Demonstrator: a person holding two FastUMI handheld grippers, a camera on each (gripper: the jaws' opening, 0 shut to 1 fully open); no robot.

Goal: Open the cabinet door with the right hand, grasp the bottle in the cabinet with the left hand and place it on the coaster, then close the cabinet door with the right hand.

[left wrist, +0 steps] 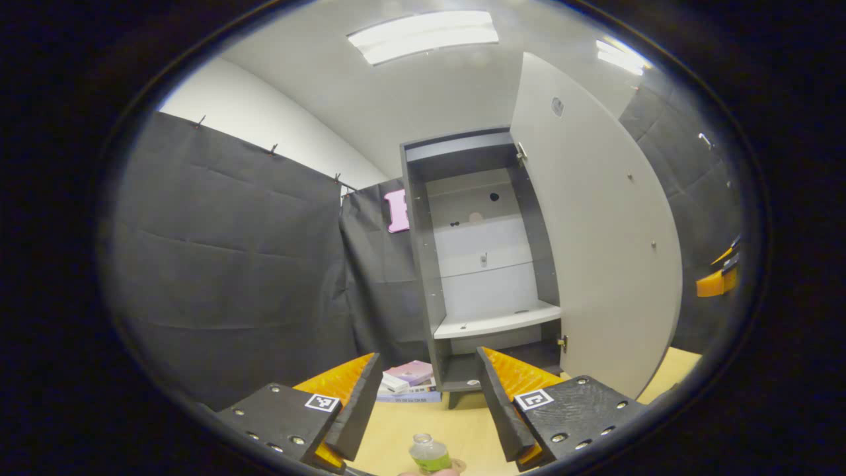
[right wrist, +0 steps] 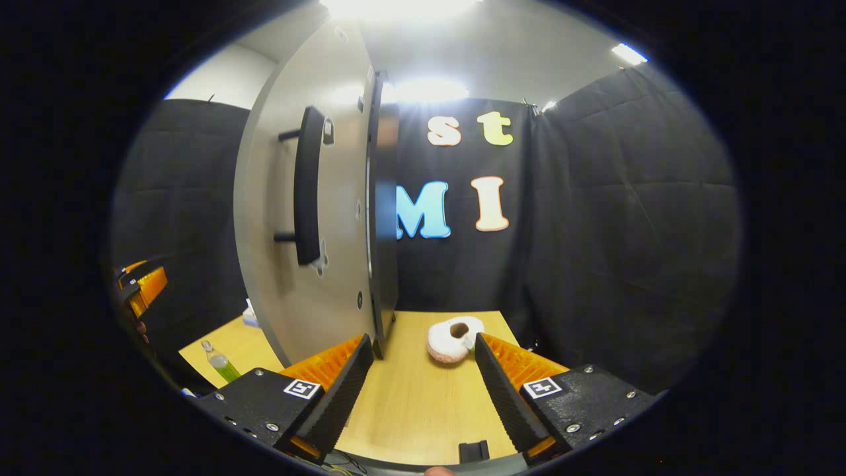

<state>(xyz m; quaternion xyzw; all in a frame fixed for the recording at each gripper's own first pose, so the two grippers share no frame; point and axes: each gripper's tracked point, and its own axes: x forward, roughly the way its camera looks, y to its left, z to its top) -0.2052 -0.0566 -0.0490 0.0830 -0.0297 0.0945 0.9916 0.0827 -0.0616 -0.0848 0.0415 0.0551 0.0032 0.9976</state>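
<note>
Left tongs (left wrist: 428, 396) spread, bottle (left wrist: 429, 453) below between them, right tongs (right wrist: 419, 380) spread, cabinet door (left wrist: 598, 231) open

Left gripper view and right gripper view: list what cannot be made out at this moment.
- Bottle, left gripper view: base cut off by the picture's lower edge, so its seat on the coaster is unclear.
- Cabinet bottom compartment: partly hidden behind the left gripper.
- Bottle, right gripper view: too small for detail.
</note>
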